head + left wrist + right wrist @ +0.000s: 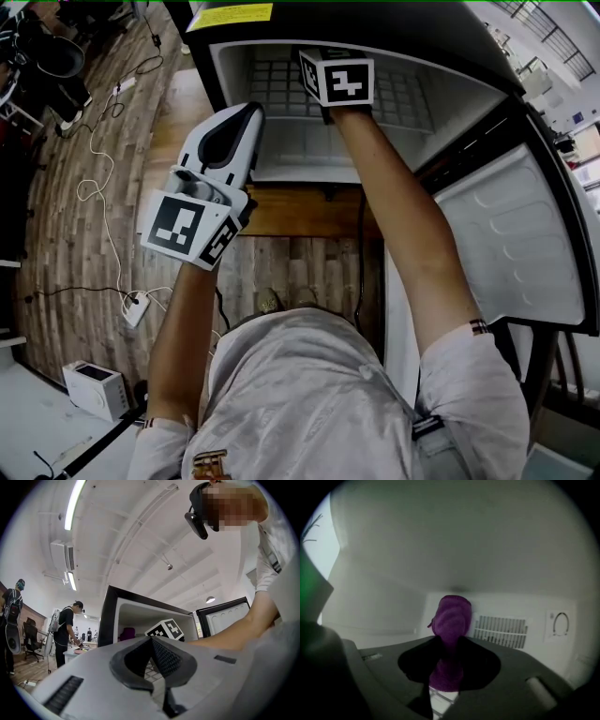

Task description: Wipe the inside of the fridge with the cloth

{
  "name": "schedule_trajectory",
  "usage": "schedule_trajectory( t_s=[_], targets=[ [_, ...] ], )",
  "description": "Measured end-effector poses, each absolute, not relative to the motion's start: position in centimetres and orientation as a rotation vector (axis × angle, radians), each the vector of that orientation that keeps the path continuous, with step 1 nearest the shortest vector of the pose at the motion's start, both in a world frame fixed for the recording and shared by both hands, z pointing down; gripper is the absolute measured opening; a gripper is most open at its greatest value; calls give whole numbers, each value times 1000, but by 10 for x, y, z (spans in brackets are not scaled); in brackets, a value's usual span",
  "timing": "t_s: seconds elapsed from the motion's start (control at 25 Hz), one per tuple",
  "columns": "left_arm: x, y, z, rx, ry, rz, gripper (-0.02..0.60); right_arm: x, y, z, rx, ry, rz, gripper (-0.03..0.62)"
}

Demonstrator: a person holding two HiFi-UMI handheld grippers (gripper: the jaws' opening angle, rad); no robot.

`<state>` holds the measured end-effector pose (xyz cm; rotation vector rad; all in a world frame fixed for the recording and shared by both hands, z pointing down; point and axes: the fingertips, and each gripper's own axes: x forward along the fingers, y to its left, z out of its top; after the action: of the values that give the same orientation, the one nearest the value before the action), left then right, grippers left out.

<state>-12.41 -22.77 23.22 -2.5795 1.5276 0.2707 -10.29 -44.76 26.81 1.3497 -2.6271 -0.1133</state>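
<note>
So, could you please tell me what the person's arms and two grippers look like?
The left gripper has a smooth pale grey shell with a dark recess round its claw; the right gripper looks darker grey in dim light. Each carries a cube with black-and-white square markers. The person wears a light short-sleeved shirt with a striped band at the right cuff.

one fridge [300, 155], one purple cloth [450, 618] and two grippers [152, 640] [449, 645].
</note>
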Motion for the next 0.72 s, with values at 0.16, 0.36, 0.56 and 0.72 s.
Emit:
schedule_trajectory(
  t_s=[0.16,0.36,0.56,0.72],
  targets=[
    [-118,-228,233,-2591,1512,269,0,-75,-451,268,1406,-2605,-114,115],
    [-107,-227,234,-2606,1485,269,-1,-47,-451,265,1445,-2585,-150,117],
    [-108,-228,236,-2617,1469,266,0,-28,-457,267,1498,-2548,-145,117],
    [-101,-228,236,-2622,1464,259,0,-3,-462,266,1540,-2523,-138,117]
  ],
)
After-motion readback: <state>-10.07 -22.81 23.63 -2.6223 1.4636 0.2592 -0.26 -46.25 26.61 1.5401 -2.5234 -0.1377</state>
